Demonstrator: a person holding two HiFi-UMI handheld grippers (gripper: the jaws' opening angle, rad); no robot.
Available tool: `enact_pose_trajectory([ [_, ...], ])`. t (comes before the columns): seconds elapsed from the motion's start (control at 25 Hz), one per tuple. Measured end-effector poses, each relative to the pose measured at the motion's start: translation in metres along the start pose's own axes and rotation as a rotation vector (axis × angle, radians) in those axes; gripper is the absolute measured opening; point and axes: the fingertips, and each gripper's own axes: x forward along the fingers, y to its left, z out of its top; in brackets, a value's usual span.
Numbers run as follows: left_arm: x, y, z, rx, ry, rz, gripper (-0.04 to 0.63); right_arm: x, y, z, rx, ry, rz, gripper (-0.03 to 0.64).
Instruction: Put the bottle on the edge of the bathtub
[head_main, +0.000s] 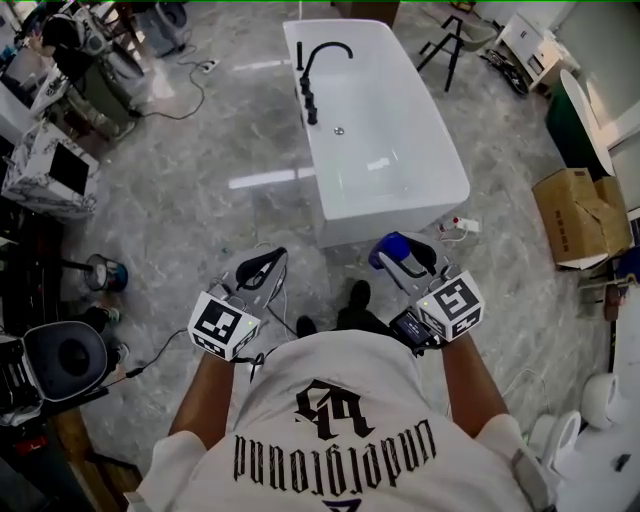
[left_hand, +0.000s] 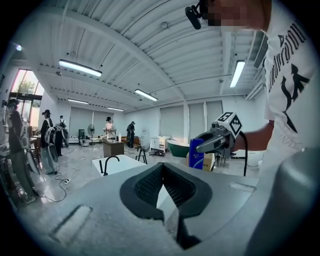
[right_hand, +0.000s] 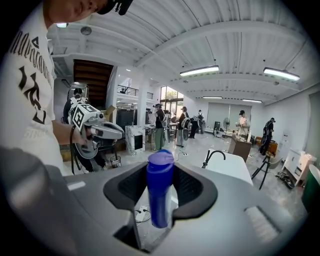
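Observation:
A blue bottle (head_main: 390, 249) stands upright between the jaws of my right gripper (head_main: 405, 256), which is shut on it. In the right gripper view the bottle (right_hand: 160, 187) fills the gap between the dark pads. A white freestanding bathtub (head_main: 400, 205) with a black faucet (head_main: 315, 70) stands on the grey floor ahead of both grippers, apart from them. My left gripper (head_main: 262, 266) is held level beside the right one, open with nothing in it. Through its jaws in the left gripper view I see the bathtub (left_hand: 125, 163); the bottle (left_hand: 197, 153) shows at the right.
A white power strip (head_main: 460, 227) lies by the tub's near right corner. A cardboard box (head_main: 580, 215) and a dark green tub (head_main: 575, 120) stand at the right, a black stand (head_main: 450, 45) beyond the tub. Desks, cables and a round stool (head_main: 65, 355) crowd the left. Several people stand far off.

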Motion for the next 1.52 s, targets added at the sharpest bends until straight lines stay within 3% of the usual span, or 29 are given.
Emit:
enact_pose_trajectory([
  [0.56, 0.045, 0.076, -0.003, -0.036, 0.039, 0.079, 0.006, 0.107, -0.068, 0.021, -0.033, -0.028, 0.114, 0.153],
  [1.24, 0.185, 0.189, 0.017, -0.107, 0.056, 0.263, 0.006, 0.231, -0.200, 0.049, -0.132, -0.020, 0.357, 0.153],
  [1.52, 0.245, 0.218, 0.022, -0.134, 0.048, 0.328, 0.006, 0.270, -0.242, 0.036, -0.157, 0.015, 0.437, 0.153],
])
